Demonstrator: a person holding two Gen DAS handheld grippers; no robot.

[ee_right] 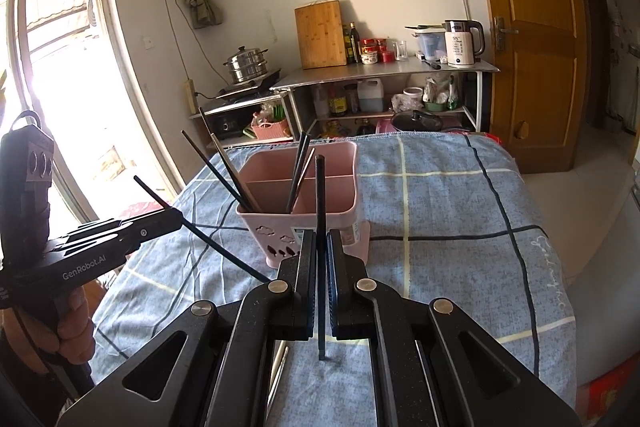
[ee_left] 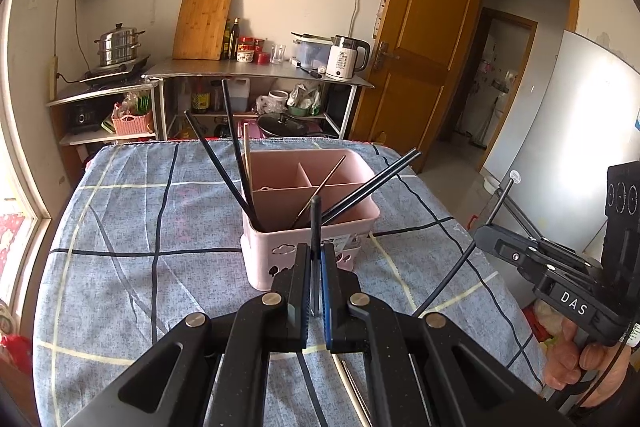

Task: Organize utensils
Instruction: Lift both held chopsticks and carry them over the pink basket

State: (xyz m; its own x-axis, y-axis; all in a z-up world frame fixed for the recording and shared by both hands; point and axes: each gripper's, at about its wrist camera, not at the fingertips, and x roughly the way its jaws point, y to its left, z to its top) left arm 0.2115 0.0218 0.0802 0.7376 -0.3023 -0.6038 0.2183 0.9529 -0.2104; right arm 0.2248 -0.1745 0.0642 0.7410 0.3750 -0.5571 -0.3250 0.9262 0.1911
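**Two chopsticks in the air, both could miss the caddy**

We've got one dark chopstick (ee_left: 316, 223) pinched in the left gripper (ee_left: 316, 279) and another dark chopstick (ee_right: 320, 227) pinched in the right gripper (ee_right: 321, 267), both clamped tight near mid-length. Each stick stands roughly upright btw, long axis running bottom to top, upper tip leaning toward the pink caddy (ee_left: 304, 227), lower end hanging free above the checked blue cloth (ee_left: 132, 227).

What could go wrong imo: thin round sticks pivot easily in flat pads, so a tilt could swing the low end and it clips the caddy rim instead of dropping in. Chopsticks already inside lean across the front compartment, so a new one may jam against them or tip the light caddy. It sits mid-table, toward the far edge. More utensils lie on the cloth near the front edge, under the grippers.
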